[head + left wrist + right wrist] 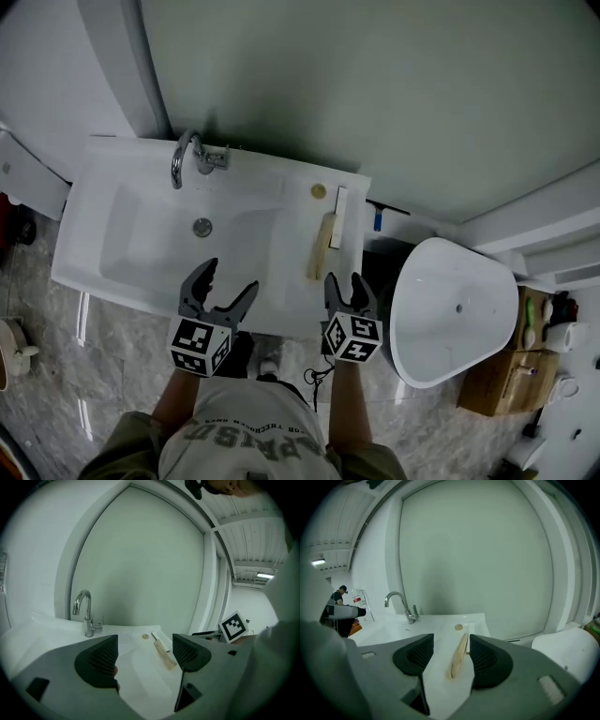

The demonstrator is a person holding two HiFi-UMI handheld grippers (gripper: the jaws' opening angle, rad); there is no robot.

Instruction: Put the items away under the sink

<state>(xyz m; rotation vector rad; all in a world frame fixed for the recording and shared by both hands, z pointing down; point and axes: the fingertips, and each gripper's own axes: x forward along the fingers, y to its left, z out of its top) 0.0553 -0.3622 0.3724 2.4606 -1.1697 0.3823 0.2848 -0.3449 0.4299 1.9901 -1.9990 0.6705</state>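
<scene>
On the white sink (141, 202), right of the basin, lie a long wooden piece (321, 246), a thin white stick (337, 230) and a small round gold disc (319, 191). My left gripper (230, 279) hangs open over the sink's front edge, holding nothing. Just in front of the wooden piece, my right gripper (345, 281) is also open and not touching it. The right gripper view looks between the open jaws (452, 656) at the wooden piece (458, 660), stick (468, 634) and disc (459, 627). The left gripper (144, 656) sees the wooden piece (164, 652) to its right.
A chrome faucet (187, 155) stands at the sink's back. A white toilet (450, 309) is close on the right, with a cardboard box (511, 375) of small items beyond it. A pale wall panel rises behind. The floor is grey marble tile (56, 356).
</scene>
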